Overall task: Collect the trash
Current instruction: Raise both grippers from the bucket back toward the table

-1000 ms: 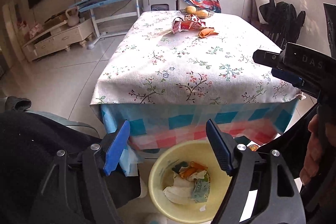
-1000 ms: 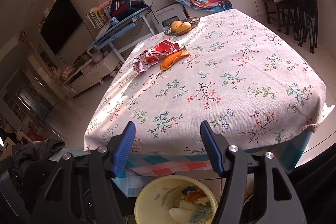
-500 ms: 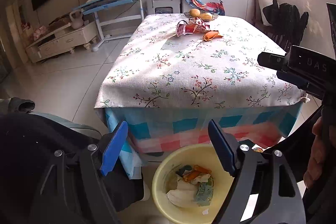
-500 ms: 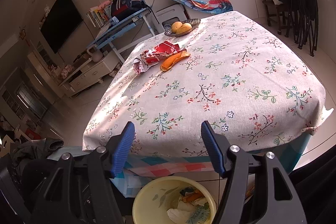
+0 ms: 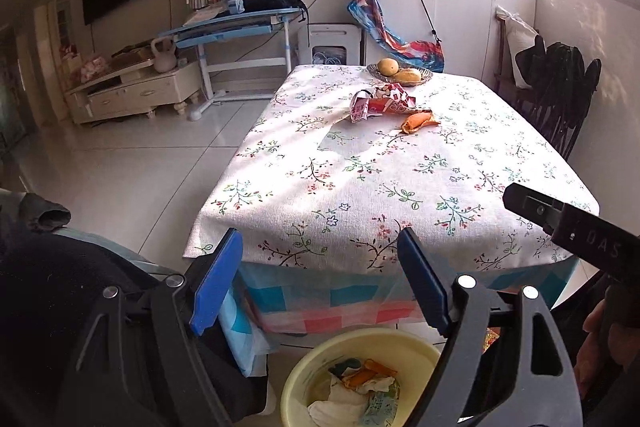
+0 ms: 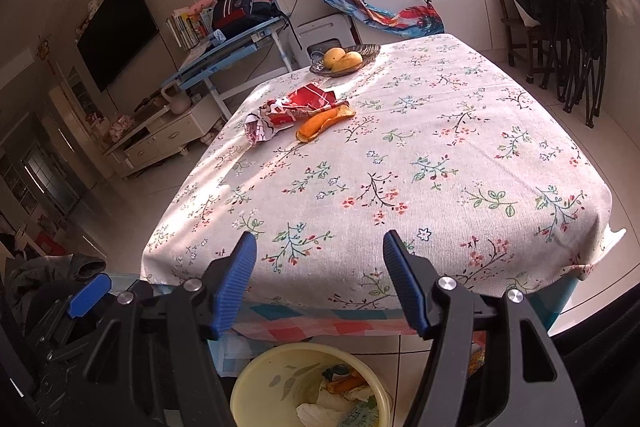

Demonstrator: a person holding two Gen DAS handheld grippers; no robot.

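Scraps already fill our yellow bin [image 5: 308, 371]; red wrapper [image 6: 304, 107] and orange peel [image 6: 322, 123] remain; left gripper [image 5: 320, 283] and right gripper [image 6: 318, 279] gape empty.

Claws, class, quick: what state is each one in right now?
Left claw: open, holding nothing.
Right claw: open, holding nothing.
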